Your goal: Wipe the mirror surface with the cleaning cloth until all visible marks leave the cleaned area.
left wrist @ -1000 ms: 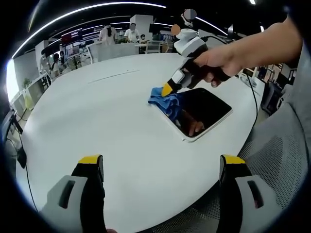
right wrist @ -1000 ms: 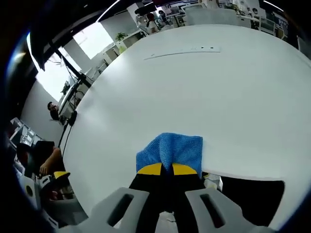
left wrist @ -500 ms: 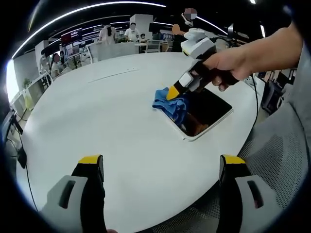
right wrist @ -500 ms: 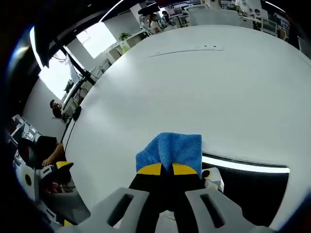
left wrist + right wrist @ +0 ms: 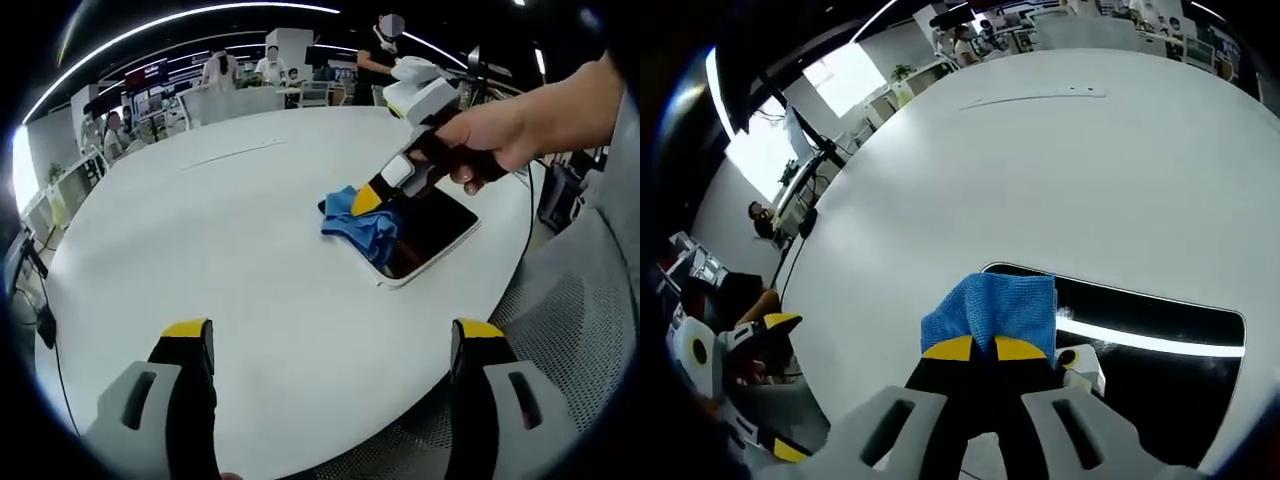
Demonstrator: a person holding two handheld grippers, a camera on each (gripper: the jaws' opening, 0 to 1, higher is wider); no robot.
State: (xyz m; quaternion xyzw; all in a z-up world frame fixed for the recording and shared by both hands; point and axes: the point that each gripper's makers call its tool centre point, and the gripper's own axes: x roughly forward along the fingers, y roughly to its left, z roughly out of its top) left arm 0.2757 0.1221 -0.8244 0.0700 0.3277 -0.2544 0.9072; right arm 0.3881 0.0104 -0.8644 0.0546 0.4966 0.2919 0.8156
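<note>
The mirror (image 5: 418, 232) lies flat on the white round tabletop (image 5: 220, 250), close to the edge of it nearest the person, its dark glass framed by a pale rim with rounded corners. In the left gripper view, the blue cleaning cloth (image 5: 358, 220) rests bunched on the mirror's corner farthest from the person's sleeve, part of it spilling off the rim onto the tabletop. The right gripper (image 5: 368, 199), held in the person's hand (image 5: 478, 140), angles down over the mirror with its yellow-tipped jaws clamped together on the cloth. The right gripper view shows the same grip from above: the right gripper (image 5: 974, 349) has its jaws closed on the cloth (image 5: 996, 312), whose free fold fans out ahead of the tips and lies across the near rim of the mirror (image 5: 1160, 340), the glass stretching away beside it and reflecting a bright streak of ceiling light. The left gripper (image 5: 335, 345) hovers over the tabletop well apart from the mirror, its jaws spread wide with nothing between them. Beyond the tabletop from the mirror, people (image 5: 270, 66) stand among office desks, and a grey mesh chair (image 5: 575, 320) sits just beside the tabletop edge closest to the mirror.
</note>
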